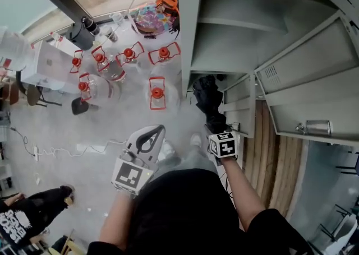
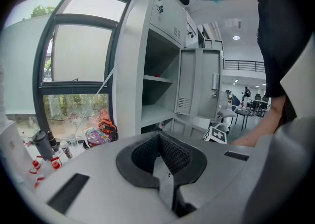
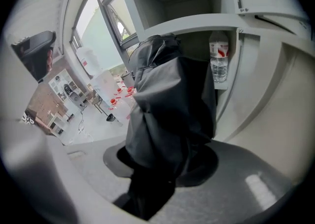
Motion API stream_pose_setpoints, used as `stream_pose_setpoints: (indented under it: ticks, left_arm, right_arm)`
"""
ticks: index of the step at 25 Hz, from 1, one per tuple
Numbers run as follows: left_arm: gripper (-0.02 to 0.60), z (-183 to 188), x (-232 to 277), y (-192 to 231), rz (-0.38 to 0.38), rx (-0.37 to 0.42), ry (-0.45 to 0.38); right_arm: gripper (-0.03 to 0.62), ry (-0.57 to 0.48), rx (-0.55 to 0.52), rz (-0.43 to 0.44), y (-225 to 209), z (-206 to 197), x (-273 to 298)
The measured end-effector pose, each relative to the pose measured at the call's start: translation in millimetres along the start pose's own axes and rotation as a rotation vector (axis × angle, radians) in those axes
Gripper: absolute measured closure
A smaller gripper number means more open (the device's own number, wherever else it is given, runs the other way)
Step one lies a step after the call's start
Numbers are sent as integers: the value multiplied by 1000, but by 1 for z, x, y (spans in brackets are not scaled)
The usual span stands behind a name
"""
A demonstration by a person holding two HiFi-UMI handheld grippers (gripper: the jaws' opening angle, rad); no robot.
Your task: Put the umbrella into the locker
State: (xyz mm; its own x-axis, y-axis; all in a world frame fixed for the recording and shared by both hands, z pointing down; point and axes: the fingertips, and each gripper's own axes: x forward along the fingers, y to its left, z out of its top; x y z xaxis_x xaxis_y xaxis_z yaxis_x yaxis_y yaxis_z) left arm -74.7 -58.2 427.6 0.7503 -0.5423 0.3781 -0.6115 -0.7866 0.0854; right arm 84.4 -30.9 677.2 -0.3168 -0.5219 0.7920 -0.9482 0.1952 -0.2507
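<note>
A folded black umbrella (image 1: 206,96) is clamped in my right gripper (image 1: 215,125), which is shut on its lower end. The umbrella's tip points at the dark opening of a low compartment of the grey locker (image 1: 235,41). In the right gripper view the umbrella (image 3: 170,110) fills the middle, just in front of that compartment's edge. My left gripper (image 1: 150,136) hangs lower left over the floor, away from the locker, with its jaws together and nothing in them. The left gripper view shows that gripper (image 2: 163,166) facing the open locker (image 2: 162,95).
A water bottle (image 3: 219,63) stands inside the low compartment at its right wall. Open locker doors (image 1: 305,63) jut out at right. Several red-framed items (image 1: 157,92) sit on the floor near the window, with colourful bags (image 1: 157,15). A person in black (image 1: 31,214) stands at lower left.
</note>
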Motion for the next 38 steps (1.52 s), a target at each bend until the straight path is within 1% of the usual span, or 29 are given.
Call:
stream_pose_setpoints:
  ticks: [3,6,11,13,16,18,20,23,26,29,35,36,38]
  left_arm:
    - [572,-2,0,3,42,-43,18]
    - [574,-6,-3,8,75,-54,28]
    - [574,-19,-10,17,119,-18,39]
    - [572,-21,-14,19,146,-45,49]
    - [572,-29,-20,21,174,-58,62]
    - [572,-32,-24,21,204,-114,76]
    - [574,-36,-26,21,221,-140,83]
    - [574,-40,-30,21,233,-147,91]
    - [574,-46,-34,22,233,-121,97]
    - [572,-46,-36,21,248,-156,106]
    - [574,-50,-39,18,256,-164,117]
    - [572,-51,-39,17,253,-156,121]
    - [574,-55,-41,16,240,-112,123]
  right_arm:
    - [422,17,16,1,-9,4,20]
    - [421,35,25,-5,-19,10,38]
    - [421,67,51,-5,-36,23,71]
    - [421,86,61,-27,-46,28,81]
    - [419,108,57,-53,-57,37,98]
    - [419,115,51,-58,-61,44,110]
    - [419,121,48,-59,-64,50,120]
    - [418,143,46,-56,-67,55,133]
    - [418,161,42,-61,-71,58,142]
    - [416,162,47,-67,-75,64,150]
    - [413,164,39,-68,-83,78,162]
    - [413,161,45,-67,-84,81,163]
    - [413,153,59,-66,-86,87,165]
